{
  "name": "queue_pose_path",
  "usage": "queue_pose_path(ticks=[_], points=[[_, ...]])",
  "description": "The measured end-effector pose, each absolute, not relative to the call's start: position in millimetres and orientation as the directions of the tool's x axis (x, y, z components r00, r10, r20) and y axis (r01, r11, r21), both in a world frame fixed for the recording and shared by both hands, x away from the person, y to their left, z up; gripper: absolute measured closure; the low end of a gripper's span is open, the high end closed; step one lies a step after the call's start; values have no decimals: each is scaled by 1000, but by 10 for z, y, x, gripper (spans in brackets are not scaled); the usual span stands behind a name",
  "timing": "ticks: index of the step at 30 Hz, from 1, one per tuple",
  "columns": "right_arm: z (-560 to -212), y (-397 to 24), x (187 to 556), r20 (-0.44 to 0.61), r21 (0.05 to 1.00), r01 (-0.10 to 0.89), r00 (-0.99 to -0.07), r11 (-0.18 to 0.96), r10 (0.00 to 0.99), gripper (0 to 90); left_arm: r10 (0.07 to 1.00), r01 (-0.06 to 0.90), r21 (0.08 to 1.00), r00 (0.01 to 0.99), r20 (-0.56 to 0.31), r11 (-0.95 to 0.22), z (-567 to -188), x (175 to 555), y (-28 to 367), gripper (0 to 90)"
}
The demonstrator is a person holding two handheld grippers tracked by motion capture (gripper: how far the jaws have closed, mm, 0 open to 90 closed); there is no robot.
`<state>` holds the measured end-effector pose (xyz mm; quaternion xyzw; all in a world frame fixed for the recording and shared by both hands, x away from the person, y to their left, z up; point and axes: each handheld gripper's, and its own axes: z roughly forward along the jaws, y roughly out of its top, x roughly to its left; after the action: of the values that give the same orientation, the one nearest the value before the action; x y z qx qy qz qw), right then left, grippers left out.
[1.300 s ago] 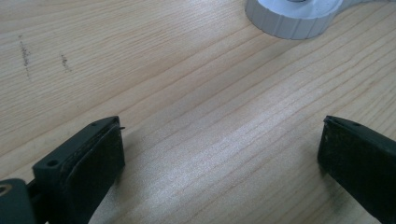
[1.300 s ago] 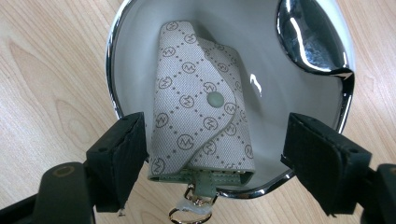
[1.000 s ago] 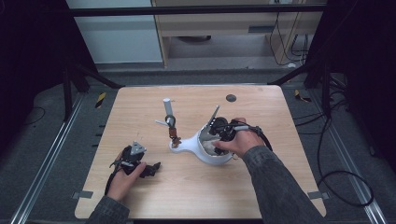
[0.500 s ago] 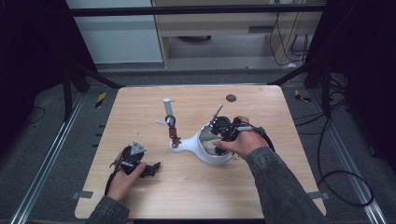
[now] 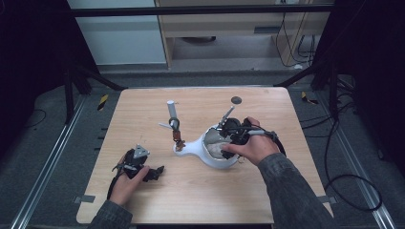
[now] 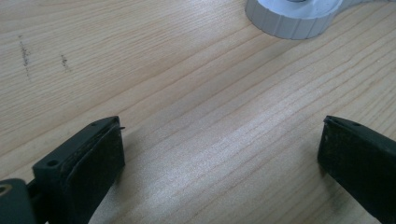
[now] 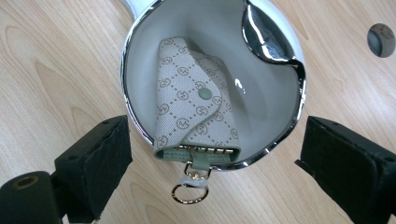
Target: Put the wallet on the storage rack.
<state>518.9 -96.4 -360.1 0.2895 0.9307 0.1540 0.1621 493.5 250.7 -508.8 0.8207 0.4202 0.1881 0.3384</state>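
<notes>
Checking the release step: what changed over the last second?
The right gripper has just been opening; its jaws now stand apart with the key pouch lying free in the white bowl, untouched. The right hand barely shifted. The left gripper stayed put on the table, open.

We see a lab-style recording station rather than a home: a plain wooden table [image 5: 200, 191] stands on grey carpet [image 5: 353, 157] inside a black metal frame [image 5: 200, 9], with loose cables [image 5: 344, 186] trailing across the floor, yellow-black hazard tape [image 5: 102, 101] and bare office cabinets [image 5: 224, 28] behind.
</notes>
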Motion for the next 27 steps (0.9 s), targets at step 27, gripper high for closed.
queue_pose_path(ticks=[27], points=[[-3549,-1393,5065,-185,494,516,-725,700,664,60,818,564,713,575,23,-417,-5088,4933,2506,0]])
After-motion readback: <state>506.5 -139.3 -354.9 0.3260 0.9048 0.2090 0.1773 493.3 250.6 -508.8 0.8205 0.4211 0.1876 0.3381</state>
